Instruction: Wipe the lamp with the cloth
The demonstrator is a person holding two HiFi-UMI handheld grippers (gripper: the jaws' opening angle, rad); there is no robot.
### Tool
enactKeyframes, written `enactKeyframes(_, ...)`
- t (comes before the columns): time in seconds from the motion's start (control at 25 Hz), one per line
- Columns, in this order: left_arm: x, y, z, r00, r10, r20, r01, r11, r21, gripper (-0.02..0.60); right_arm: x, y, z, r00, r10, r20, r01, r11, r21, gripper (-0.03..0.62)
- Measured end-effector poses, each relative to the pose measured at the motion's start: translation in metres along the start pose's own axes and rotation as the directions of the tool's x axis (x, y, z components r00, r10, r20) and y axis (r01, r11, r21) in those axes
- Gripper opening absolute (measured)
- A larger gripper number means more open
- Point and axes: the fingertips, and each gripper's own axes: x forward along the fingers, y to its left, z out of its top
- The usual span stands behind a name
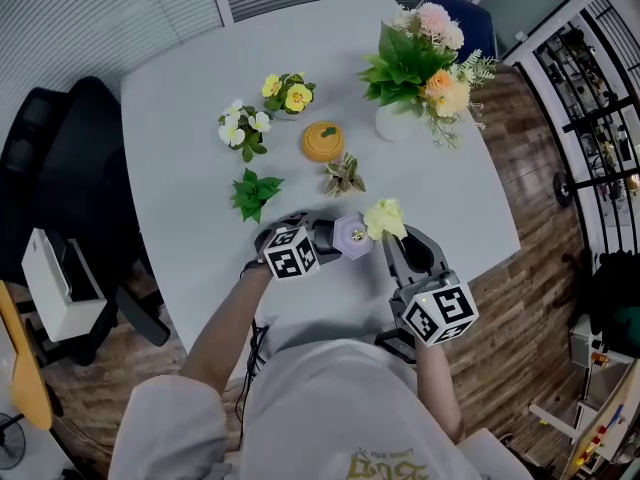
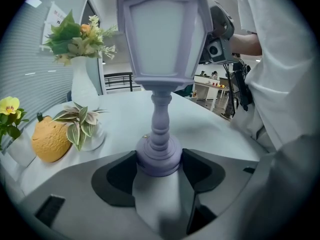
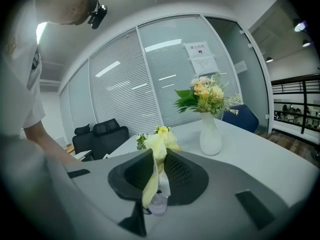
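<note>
Left hand-held gripper point(image 2: 159, 169) clamps lamp point(image 2: 165, 39) base: I judge, to steady it upright at 6 o'clock edge of table point(image 1: 200, 98). Right hand-held gripper point(image 3: 159, 176) pinches yellow cloth point(image 3: 157, 149), just beside lamp's 2 o'clock, ready for my wipe.

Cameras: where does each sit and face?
Head view: on the head, steeply down at the table; left gripper, right gripper, arms, shirt show.
Left gripper view: on that gripper, along jaws clamping the lamp base; shirt at right.
Right gripper view: likewise, jaws pinching the cloth; shirt at left.
Both gripper views share the vase.
</note>
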Motion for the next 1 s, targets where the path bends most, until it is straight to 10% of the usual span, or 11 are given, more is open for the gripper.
enactKeyframes(1.0,0.000,0.000,0.000,1.000,-0.008,-0.016,0.008,1.000,-0.020,0.291,-0.014,0.018,-0.015,0.995,0.073,-0.062,-0.076,0.996,-0.044,0.063)
